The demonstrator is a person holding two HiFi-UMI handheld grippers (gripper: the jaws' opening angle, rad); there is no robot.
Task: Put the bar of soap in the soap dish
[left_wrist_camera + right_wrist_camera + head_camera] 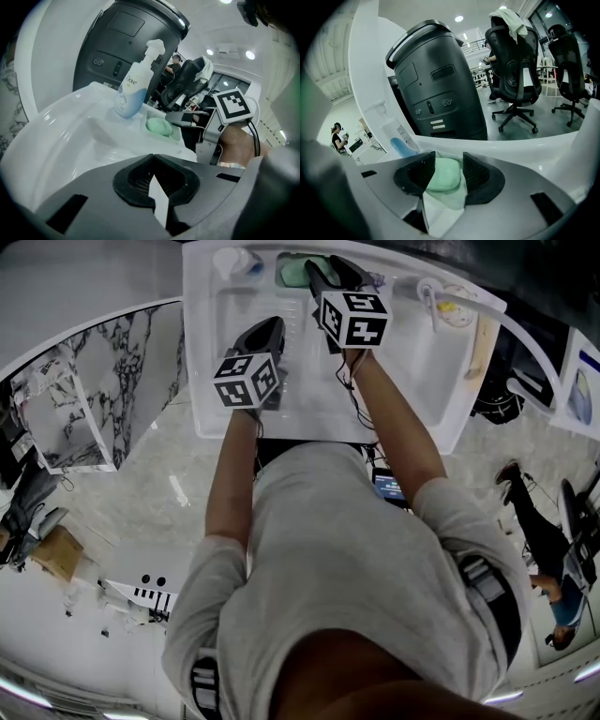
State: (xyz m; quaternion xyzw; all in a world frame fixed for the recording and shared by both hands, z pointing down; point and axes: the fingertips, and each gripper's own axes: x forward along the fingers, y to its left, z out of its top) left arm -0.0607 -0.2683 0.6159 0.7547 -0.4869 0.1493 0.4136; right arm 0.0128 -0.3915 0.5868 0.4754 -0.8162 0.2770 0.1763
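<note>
Two jaws of the right gripper (pixel 449 164) stand wide apart around the green soap bar (pixel 444 176), pads seemingly not squeezing it. Soap's lying in the translucent soap dish (pixel 446 204) on the far rim, so the job looks done. Dove pump bottle (pixel 131 93) stands just left of the dish. Meanwhile the left gripper (pixel 153 161) is closed on nothing, parked over the sink basin (pixel 70 136), probably keeping clear.
</note>
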